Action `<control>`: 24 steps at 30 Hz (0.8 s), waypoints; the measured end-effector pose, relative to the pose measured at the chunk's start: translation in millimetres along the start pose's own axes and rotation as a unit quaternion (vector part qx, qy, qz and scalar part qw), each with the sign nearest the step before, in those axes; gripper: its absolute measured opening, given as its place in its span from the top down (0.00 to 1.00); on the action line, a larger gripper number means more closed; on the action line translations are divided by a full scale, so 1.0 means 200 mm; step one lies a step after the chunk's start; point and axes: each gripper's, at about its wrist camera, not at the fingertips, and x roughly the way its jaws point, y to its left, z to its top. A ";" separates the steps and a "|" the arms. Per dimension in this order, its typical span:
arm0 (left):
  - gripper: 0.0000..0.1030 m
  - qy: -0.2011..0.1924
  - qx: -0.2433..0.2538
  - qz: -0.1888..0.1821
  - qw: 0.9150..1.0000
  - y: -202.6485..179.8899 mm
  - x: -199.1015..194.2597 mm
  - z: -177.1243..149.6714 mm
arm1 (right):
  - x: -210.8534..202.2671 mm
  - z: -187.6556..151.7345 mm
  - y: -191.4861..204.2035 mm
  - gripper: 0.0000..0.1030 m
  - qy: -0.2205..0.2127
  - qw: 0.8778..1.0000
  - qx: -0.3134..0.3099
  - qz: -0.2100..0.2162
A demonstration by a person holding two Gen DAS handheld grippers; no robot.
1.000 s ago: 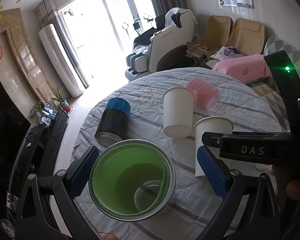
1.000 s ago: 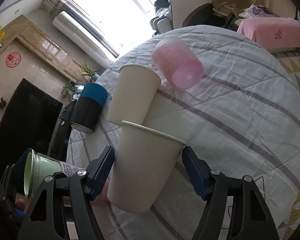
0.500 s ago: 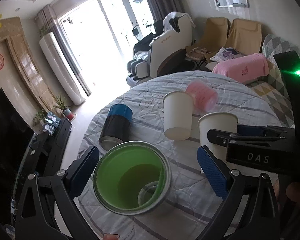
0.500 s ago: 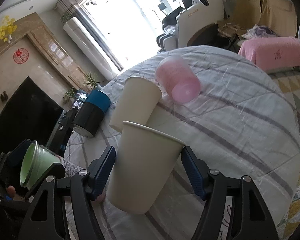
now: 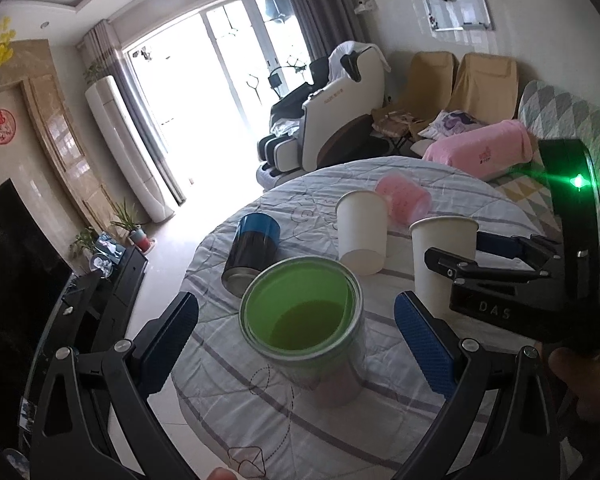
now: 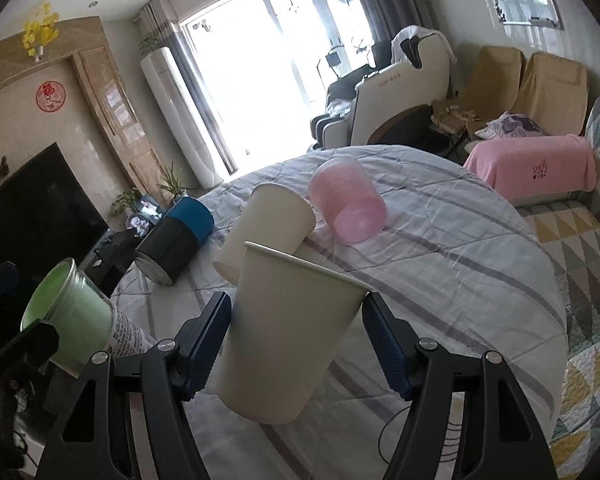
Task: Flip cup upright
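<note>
A green-lined glass cup [image 5: 304, 320] stands upright on the round table, between the wide-open fingers of my left gripper [image 5: 296, 332], apart from both pads. It also shows in the right wrist view [image 6: 72, 320]. A white paper cup [image 6: 284, 336] stands upright between the fingers of my right gripper [image 6: 296, 336]; there is a gap on both sides. This cup shows in the left wrist view [image 5: 440, 256] with my right gripper around it. A second white paper cup [image 6: 260, 236] stands upside down behind it.
A pink plastic cup [image 6: 348, 204] and a black-and-blue tumbler [image 6: 176, 240] lie on their sides on the striped tablecloth [image 6: 460, 264]. The table's edge runs close on the left, with a TV stand [image 5: 108, 280] below. A sofa [image 6: 580, 208] stands at the right.
Both grippers have pulled back and up from their cups. The left fingers now stand clear of the green cup, which looks smaller and farther off. The right view has tilted up.
</note>
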 end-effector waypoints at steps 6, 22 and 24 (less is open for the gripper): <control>0.03 -0.009 -0.007 -0.013 1.000 0.03 -0.06 -0.03 | -0.08 -0.08 0.03 0.32 -0.037 0.999 -0.032 -0.020; 0.03 -0.012 -0.023 -0.014 1.000 0.08 -0.16 -0.08 | -0.22 -0.09 -0.03 0.22 -0.015 0.999 0.039 0.012; 0.03 -0.012 -0.026 -0.011 1.000 0.09 -0.17 -0.08 | -0.22 -0.05 -0.11 0.21 0.009 0.993 0.105 0.048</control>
